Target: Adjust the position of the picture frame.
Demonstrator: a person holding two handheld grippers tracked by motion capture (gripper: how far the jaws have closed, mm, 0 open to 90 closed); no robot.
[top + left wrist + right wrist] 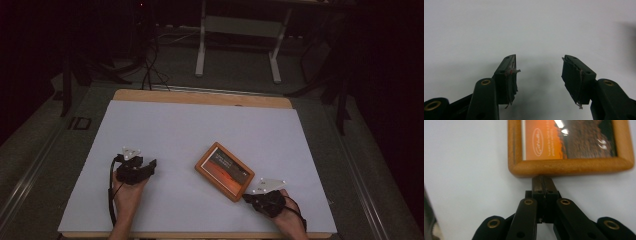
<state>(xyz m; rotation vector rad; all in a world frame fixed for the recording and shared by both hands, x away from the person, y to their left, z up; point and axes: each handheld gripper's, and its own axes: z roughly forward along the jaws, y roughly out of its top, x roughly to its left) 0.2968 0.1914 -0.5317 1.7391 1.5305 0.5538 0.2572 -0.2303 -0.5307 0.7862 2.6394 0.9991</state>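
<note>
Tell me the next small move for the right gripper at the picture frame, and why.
Probably a short push forward. The right gripper is shut, its tips against the near edge of the picture frame, which lies flat on the white table. The left gripper is open and holds nothing.

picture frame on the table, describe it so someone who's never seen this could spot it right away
Start at the white sheet covering the wooden table; right of its middle, towards the near edge, lies the picture frame, flat and skewed. The shut right gripper meets its near edge. It is the sole orange-brown thing there, a rounded wooden border around an orange and dark print.
</note>
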